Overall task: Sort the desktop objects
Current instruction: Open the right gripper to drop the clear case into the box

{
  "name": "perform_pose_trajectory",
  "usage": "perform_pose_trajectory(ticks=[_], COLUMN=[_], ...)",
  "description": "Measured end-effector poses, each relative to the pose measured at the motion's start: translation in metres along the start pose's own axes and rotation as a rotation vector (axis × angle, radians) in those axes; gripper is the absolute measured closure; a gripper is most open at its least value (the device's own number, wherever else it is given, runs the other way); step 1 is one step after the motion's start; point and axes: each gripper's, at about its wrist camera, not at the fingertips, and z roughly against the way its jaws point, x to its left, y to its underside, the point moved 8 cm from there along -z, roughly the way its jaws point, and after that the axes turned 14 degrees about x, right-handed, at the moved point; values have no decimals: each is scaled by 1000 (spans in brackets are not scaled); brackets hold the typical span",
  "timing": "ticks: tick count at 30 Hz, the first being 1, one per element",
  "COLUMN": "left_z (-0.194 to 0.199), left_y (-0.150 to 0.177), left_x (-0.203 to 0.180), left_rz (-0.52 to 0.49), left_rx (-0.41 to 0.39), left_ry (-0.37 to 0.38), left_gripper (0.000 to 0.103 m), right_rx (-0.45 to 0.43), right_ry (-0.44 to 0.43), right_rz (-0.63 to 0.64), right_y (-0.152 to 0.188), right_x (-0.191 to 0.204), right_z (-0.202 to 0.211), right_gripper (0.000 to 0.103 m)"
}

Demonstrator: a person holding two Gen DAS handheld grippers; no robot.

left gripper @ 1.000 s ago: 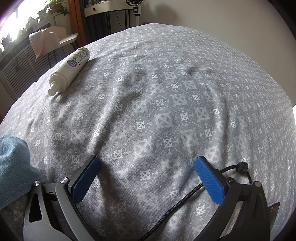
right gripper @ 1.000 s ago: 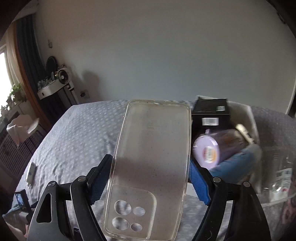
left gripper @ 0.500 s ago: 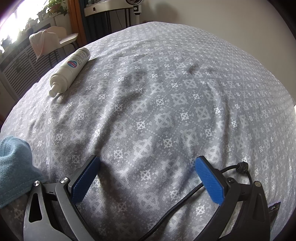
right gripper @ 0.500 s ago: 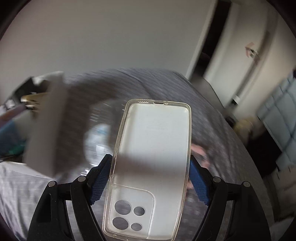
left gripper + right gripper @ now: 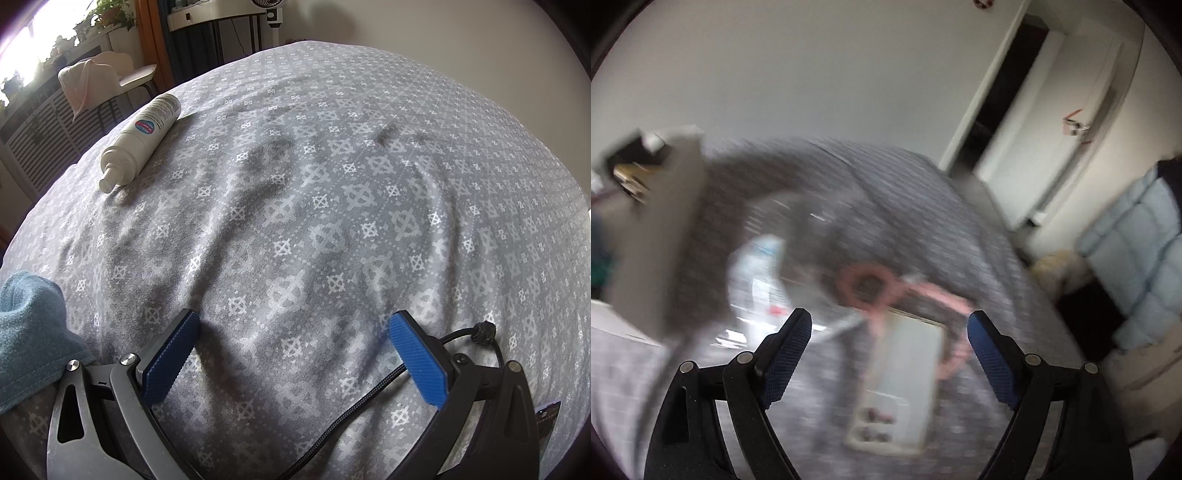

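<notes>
White bottle [image 5: 142, 140]; grey (cross-patterned) bedspread [image 5: 332, 203]

Nothing's actually readable here: the white bottle [image 5: 142, 140] on the bedspread has a round red-and-blue label with print too small to make out, and the right wrist view is all blur.

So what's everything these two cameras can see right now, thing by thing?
bottle: one, white, lying on the bedspread, far left.
bedspread: one, grey with white pattern, under everything.
cloth: one, blue, by the left edge.
cord: one, black, beside the left gripper.
phone case: one, clear, blurred, loose between the open fingers.
scissors: apparently one, pink-handled, blurred, behind the case.
box: one, pale, far left, blurred.
door: one, white, ajar.
left gripper: blue pads, open, nothing between them.
right gripper: blue pads, jaws opening, not touching the case.
</notes>
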Motion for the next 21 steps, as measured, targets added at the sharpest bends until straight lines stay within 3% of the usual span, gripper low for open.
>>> perform_pose_trajectory(ticks=[7,13,16,21], left_z=[0,0,1,2], left_y=[0,0,0,1], left_x=[0,0,0,0], left_rz=[1,1,1,1], left_rx=[1,0,1,2], left_ry=[3,8,12,27], left_gripper=[0,0,0,0], right_rx=[-44,7,48,127], right_ry=[-337,-568,-622,-648], right_rz=[164,422,582,755], right_y=[-11,25,63,120], right_x=[141,304,387,490], right_z=[66,116,122,106], right_gripper=[15,14,10,10])
